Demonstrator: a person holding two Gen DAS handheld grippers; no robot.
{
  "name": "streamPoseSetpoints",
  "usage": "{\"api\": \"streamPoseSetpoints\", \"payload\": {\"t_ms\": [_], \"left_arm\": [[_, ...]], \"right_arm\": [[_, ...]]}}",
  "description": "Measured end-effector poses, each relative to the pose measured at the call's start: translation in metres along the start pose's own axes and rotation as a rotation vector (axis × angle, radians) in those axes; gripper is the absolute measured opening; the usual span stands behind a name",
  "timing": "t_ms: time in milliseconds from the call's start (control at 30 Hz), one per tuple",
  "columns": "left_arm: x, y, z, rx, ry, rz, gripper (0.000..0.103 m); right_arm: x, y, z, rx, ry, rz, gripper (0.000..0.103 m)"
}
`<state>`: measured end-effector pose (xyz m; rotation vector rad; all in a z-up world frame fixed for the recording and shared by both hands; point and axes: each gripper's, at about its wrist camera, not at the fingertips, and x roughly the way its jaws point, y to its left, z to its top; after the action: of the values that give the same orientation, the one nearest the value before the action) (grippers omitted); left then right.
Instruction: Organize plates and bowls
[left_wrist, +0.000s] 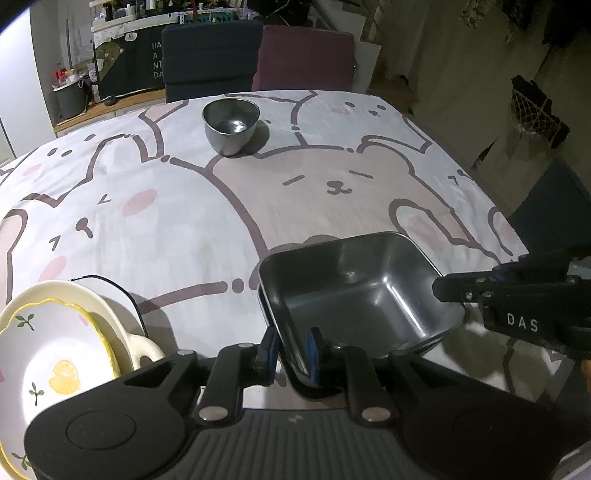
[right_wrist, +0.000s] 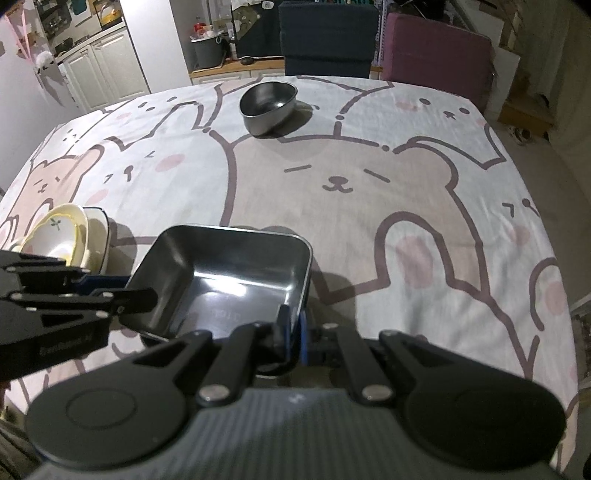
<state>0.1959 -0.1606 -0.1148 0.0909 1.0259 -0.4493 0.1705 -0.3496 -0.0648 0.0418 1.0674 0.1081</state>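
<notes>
A square steel dish (left_wrist: 354, 291) (right_wrist: 225, 273) rests on the bear-print tablecloth (left_wrist: 184, 221) near the front. My left gripper (left_wrist: 291, 343) straddles its near-left rim; the blue pads stand a little apart, wider than the thin wall between them, so it is open. From the right wrist view that left gripper (right_wrist: 144, 295) reaches over the dish's left rim. My right gripper (right_wrist: 293, 326) is shut on the dish's near-right rim, and it shows in the left wrist view as the right gripper (left_wrist: 445, 290) at the right edge. A round steel bowl (left_wrist: 231, 125) (right_wrist: 269, 107) stands alone at the far side.
A stack of cream and lemon-print plates (left_wrist: 55, 350) (right_wrist: 66, 236) lies at the near left, close to the left gripper. A dark blue chair (left_wrist: 210, 55) and a maroon chair (left_wrist: 303, 55) stand behind the table. The table's edge drops off at the right.
</notes>
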Motion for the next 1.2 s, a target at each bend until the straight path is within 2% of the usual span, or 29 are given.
{"api": "streamPoseSetpoints", "payload": {"t_ms": [567, 667, 833, 900, 1133, 1200], "left_arm": [[0.005, -0.003, -0.001, 0.029, 0.033, 0.004, 0.024], [0.005, -0.003, -0.001, 0.029, 0.037, 0.001, 0.027], [0.006, -0.004, -0.002, 0.034, 0.045, -0.006, 0.032], [0.005, -0.005, -0.002, 0.036, 0.042, -0.007, 0.037], [0.002, -0.003, -0.003, 0.031, 0.047, -0.011, 0.039], [0.002, -0.002, -0.004, 0.031, 0.049, -0.012, 0.044]], "right_arm": [[0.007, 0.001, 0.002, -0.002, 0.019, 0.007, 0.007], [0.009, 0.001, 0.002, -0.003, 0.025, 0.008, 0.007], [0.011, 0.001, 0.003, 0.013, 0.042, 0.021, 0.015], [0.013, 0.002, 0.003, 0.004, 0.047, 0.016, 0.016], [0.010, 0.001, 0.002, 0.008, 0.044, 0.045, 0.016], [0.009, 0.001, 0.002, 0.008, 0.045, 0.051, 0.016]]}}
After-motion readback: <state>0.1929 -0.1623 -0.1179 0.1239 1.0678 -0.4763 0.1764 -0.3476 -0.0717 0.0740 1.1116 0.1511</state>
